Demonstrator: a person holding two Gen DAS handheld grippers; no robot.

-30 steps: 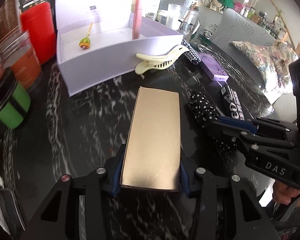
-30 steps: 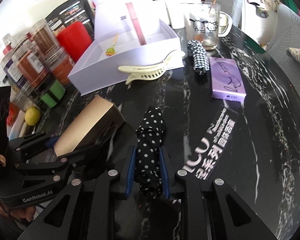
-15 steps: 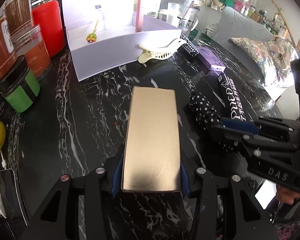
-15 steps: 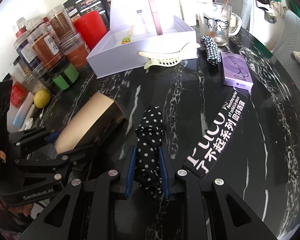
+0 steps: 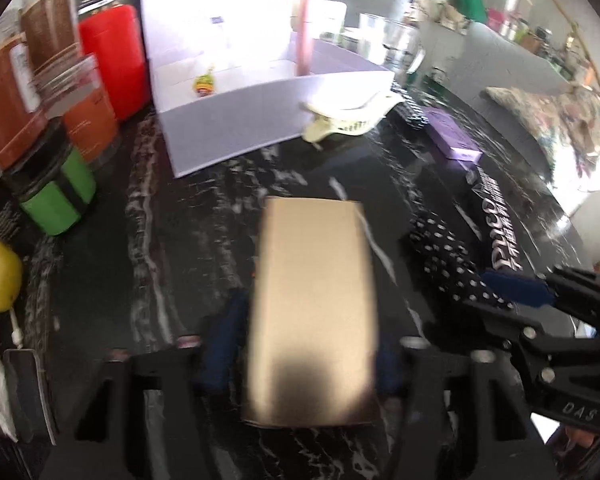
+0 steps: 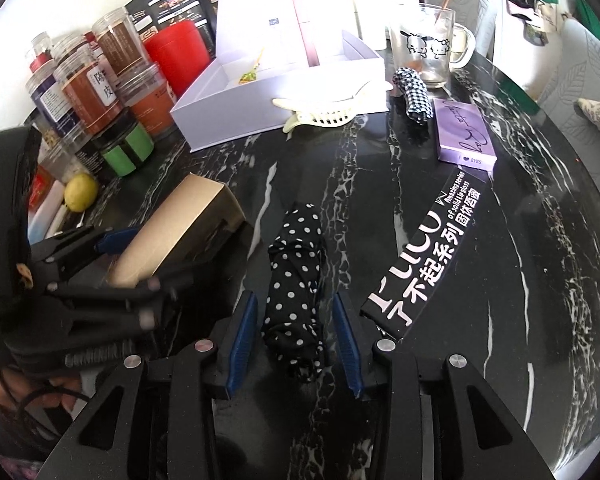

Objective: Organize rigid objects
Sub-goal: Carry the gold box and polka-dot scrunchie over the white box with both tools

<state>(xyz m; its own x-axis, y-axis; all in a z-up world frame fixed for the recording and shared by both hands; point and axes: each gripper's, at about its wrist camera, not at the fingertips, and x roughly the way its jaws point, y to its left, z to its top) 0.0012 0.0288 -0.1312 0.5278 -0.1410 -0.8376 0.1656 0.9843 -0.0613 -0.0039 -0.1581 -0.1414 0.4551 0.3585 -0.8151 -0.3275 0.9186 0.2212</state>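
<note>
A long gold cardboard box (image 5: 312,304) lies on the black marble table (image 6: 520,240). My left gripper (image 5: 304,352) is shut on its near end, jaws closing slightly, blue pads on both long sides. The same box (image 6: 172,236) and the left gripper (image 6: 112,264) show at the left of the right wrist view. A rolled black polka-dot cloth (image 6: 296,280) lies between the fingers of my right gripper (image 6: 296,320). Its jaws are opening, and a gap shows on each side of the cloth. The right gripper (image 5: 512,292) sits beside the cloth (image 5: 440,252) in the left wrist view.
An open white box (image 6: 260,108) stands at the back with a cream hair clip (image 6: 320,114) in front of it. A checked cloth (image 6: 412,92), a purple box (image 6: 464,136), a long black printed box (image 6: 428,264) and a glass mug (image 6: 428,52) lie right. Jars (image 6: 100,80) and a lemon (image 6: 82,192) crowd the left.
The right gripper's pads were pressed on the polka-dot cloth and now stand apart from it. The left gripper still grips the gold box; its view has tilted a little and blurred.
</note>
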